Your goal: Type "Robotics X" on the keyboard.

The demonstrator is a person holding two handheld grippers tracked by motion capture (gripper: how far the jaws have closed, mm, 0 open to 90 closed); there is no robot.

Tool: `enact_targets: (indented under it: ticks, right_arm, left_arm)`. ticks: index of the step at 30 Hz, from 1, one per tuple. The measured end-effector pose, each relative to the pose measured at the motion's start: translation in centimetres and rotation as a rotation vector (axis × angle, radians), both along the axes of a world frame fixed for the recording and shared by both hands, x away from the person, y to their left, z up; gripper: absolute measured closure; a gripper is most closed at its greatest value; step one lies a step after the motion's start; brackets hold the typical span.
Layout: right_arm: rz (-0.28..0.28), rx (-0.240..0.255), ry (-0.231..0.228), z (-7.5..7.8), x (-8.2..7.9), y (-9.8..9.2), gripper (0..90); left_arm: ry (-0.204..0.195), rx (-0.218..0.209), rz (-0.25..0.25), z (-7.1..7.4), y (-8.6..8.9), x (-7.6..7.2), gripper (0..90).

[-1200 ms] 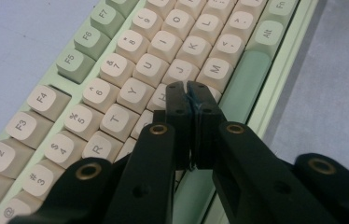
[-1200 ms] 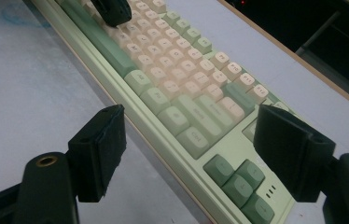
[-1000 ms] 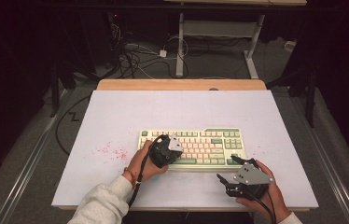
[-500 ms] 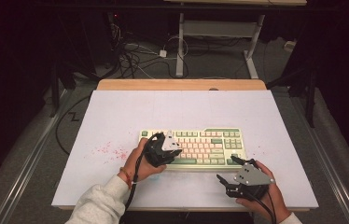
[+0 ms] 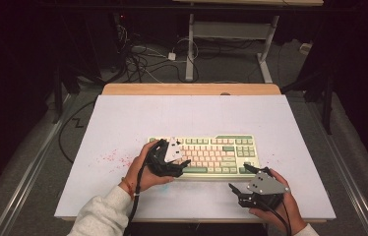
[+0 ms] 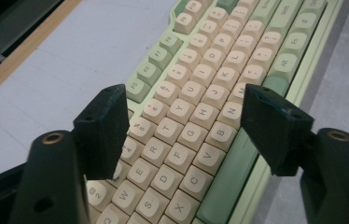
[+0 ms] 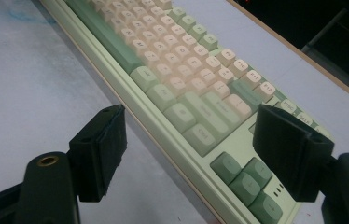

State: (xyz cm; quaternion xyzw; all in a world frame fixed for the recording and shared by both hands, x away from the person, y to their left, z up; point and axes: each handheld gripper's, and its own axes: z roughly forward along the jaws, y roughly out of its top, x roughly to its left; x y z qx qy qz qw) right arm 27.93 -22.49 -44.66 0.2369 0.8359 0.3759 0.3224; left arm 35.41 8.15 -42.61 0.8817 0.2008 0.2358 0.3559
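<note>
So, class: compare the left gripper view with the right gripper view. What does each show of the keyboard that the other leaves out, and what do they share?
Left gripper view: letter keys lie between the open left tool.

Right gripper view: arrow keys lie between the open right tool.

Both: the cream and green keyboard on the white table.

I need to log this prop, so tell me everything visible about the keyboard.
The keyboard lies flat on the white table, near its front edge. Its case is pale green, plastic by the look, with cream letter keys and green outer keys, space bar and arrow keys. The left gripper hovers over its left end, jaws just opened, nothing between them.
</note>
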Motion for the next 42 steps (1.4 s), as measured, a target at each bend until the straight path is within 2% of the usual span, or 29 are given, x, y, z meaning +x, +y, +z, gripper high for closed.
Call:
enact_targets:
  ticks: [3, 5, 9, 10, 15, 18, 29, 33, 35, 36, 37, 38, 39, 42]
  right_arm:
    - [-0.005, 0.004, 0.002, 0.0, 0.0, -0.1, 26.7]
    - [-0.006, 0.004, 0.003, 0.0, 0.1, -0.1, 26.7]
    - [-0.009, 0.005, 0.004, 0.0, 0.1, -0.2, 26.8]
    - [-0.008, 0.007, 0.004, 0.0, 0.1, -0.2, 26.8]
    - [-0.012, 0.009, 0.005, 0.1, 0.1, -0.3, 26.8]
    - [-0.013, 0.013, 0.005, 0.1, 0.1, -0.3, 26.9]
    - [-0.02, 0.023, 0.018, 0.1, 0.3, -0.2, 28.7]
    - [-0.023, 0.021, 0.025, 0.2, 0.5, -0.2, 32.8]
    - [-0.019, 0.029, 0.033, 0.4, 0.7, -0.2, 40.0]
    - [-0.019, 0.029, 0.033, 0.4, 0.7, -0.2, 40.0]
    - [-0.012, 0.039, 0.043, 0.6, 1.0, -0.1, 47.7]
    - [-0.012, 0.039, 0.043, 0.6, 1.0, -0.1, 47.7]
    - [-0.01, 0.047, 0.059, 0.8, 1.4, 0.0, 57.7]
    - [-0.007, 0.064, 0.083, 1.2, 2.3, 0.2, 69.9]
  left_arm:
    - [-0.033, -0.011, 0.013, 0.0, 0.4, -0.5, 23.5]
    - [-0.035, -0.014, 0.01, 0.0, 0.6, -0.6, 21.0]
    - [-0.054, -0.019, 0.015, 0.0, 1.0, -1.0, 19.4]
    - [-0.073, -0.017, 0.02, 0.0, 1.3, -1.3, 19.4]
    - [-0.092, -0.016, 0.026, -0.2, 2.0, -1.8, 19.3]
    - [-0.113, -0.001, 0.033, -0.4, 2.5, -2.2, 18.6]
    - [-0.129, -0.014, 0.067, -0.9, 5.6, -4.0, 17.3]
    - [-0.117, 0.001, 0.08, -1.6, 6.6, -4.5, 17.3]
    - [-0.111, 0.011, 0.086, -1.9, 7.0, -4.6, 17.4]
    - [-0.107, 0.011, 0.09, -2.1, 7.2, -4.7, 17.4]
    - [-0.103, 0.011, 0.095, -2.3, 7.5, -4.8, 17.3]
    - [-0.098, 0.013, 0.097, -2.4, 7.7, -4.9, 17.3]
    - [-0.091, 0.017, 0.098, -2.6, 7.9, -5.0, 17.4]
    - [-0.08, 0.028, 0.112, -3.0, 8.4, -5.4, 17.3]
